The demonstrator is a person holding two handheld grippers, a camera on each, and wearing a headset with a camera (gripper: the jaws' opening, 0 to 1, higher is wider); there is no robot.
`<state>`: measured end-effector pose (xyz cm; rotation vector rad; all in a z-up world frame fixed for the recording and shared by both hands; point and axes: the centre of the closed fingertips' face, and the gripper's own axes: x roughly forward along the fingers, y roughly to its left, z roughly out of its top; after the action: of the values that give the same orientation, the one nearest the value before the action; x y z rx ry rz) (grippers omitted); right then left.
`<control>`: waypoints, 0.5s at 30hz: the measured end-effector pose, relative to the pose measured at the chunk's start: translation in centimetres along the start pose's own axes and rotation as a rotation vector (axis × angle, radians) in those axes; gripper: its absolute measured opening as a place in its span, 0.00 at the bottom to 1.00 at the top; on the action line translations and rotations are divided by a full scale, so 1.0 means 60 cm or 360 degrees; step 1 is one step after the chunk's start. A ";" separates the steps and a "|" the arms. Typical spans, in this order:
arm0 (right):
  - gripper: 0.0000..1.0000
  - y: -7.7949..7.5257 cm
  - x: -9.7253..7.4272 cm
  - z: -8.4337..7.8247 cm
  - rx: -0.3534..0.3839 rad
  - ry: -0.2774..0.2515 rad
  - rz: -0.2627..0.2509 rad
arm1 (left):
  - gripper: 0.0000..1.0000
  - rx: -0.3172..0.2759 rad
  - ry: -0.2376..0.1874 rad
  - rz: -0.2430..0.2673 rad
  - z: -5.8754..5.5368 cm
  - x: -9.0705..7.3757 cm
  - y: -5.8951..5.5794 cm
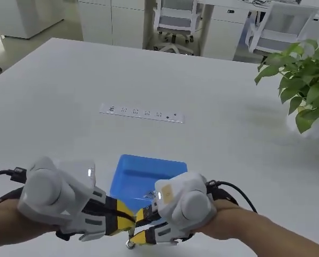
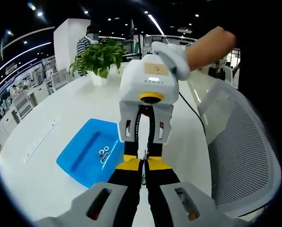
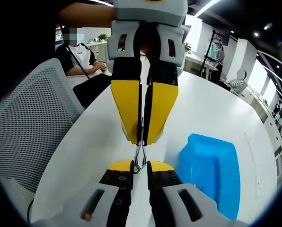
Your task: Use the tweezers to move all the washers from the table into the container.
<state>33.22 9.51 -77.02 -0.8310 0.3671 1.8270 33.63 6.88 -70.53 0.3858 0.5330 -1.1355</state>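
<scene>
My two grippers meet tip to tip at the near table edge, the left gripper (image 1: 112,218) coming from the left and the right gripper (image 1: 149,220) from the right. Thin metal tweezers (image 3: 139,150) stand between their yellow fingertips (image 3: 127,106). Both pairs of jaws are closed onto them. The tweezers' lower end (image 1: 130,243) points at the table, and a small ring that looks like a washer (image 3: 136,168) sits there. Just beyond the grippers lies the blue container (image 1: 149,171), and several washers (image 2: 103,152) rest inside it.
A white power strip (image 1: 142,113) lies mid-table. A potted plant (image 1: 306,80) stands at the right edge. Office chairs (image 1: 175,21) stand behind the table, a mesh chair (image 2: 240,142) is on my side, and a seated person (image 3: 82,56) is nearby.
</scene>
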 end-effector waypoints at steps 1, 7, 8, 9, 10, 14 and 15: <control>0.12 0.001 0.001 0.000 0.0000 0.0001 0.0007 | 0.06 -0.0001 0.0000 -0.0002 0.000 0.000 0.000; 0.11 0.002 0.004 0.000 -0.0006 0.0001 0.0022 | 0.06 -0.0002 0.0008 -0.0015 -0.002 -0.002 0.000; 0.10 0.002 0.004 0.000 0.0005 0.0000 0.0025 | 0.06 -0.0002 0.0008 -0.0016 -0.002 -0.002 0.000; 0.10 0.002 0.005 0.000 0.0002 -0.0001 0.0025 | 0.06 0.0000 0.0009 -0.0012 -0.002 -0.002 0.001; 0.10 0.001 0.005 0.000 0.0007 -0.0003 0.0026 | 0.06 0.0000 0.0010 -0.0012 -0.003 -0.003 0.001; 0.10 0.001 0.005 0.001 0.0037 -0.0012 0.0019 | 0.06 0.0000 0.0017 -0.0011 -0.004 -0.004 0.002; 0.10 0.001 0.005 0.001 0.0063 -0.0012 0.0017 | 0.06 0.0000 0.0017 -0.0010 -0.004 -0.004 0.002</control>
<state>33.08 9.73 -77.20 -0.7962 0.4027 1.8266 33.63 7.24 -70.58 0.3904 0.5440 -1.1402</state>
